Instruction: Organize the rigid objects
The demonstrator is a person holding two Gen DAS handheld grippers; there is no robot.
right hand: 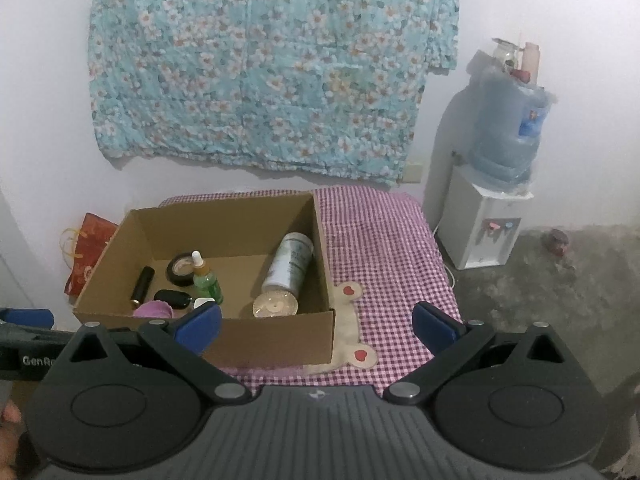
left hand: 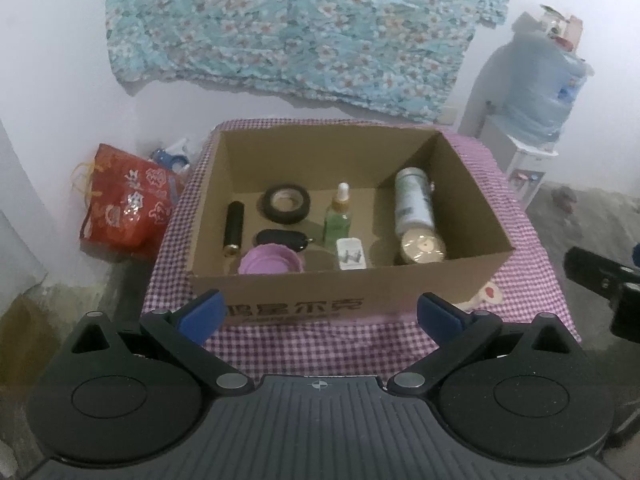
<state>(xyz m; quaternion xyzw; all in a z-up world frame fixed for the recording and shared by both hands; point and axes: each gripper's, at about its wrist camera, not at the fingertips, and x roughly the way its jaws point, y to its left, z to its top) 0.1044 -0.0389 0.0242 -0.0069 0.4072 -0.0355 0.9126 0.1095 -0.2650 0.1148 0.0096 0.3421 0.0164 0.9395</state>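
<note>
An open cardboard box [left hand: 476, 184] [right hand: 324, 248] stands on a purple checked cloth [left hand: 320, 344] [right hand: 384, 240]. Inside it lie a white bottle [left hand: 414, 200] [right hand: 290, 262], a round tin [left hand: 423, 247] [right hand: 275, 305], a green dropper bottle [left hand: 340, 216] [right hand: 206, 282], a black tape roll [left hand: 286, 203] [right hand: 181, 267], a black tube [left hand: 234, 224] [right hand: 143, 282], a purple lid [left hand: 269, 261] [right hand: 154, 309], a black key fob [left hand: 280, 238] [right hand: 173, 298] and a white charger plug [left hand: 351, 254]. My left gripper [left hand: 320, 312] stands open before the box's front wall, empty. My right gripper [right hand: 318, 322] is open and empty at the box's right front corner.
A red gift bag [left hand: 128, 204] [right hand: 86, 252] sits on the floor left of the table. A water dispenser [left hand: 536, 92] [right hand: 492, 184] stands at the right by the wall. A floral cloth [left hand: 304, 28] [right hand: 272, 68] hangs on the wall behind. Bare concrete floor [right hand: 560, 288] lies to the right.
</note>
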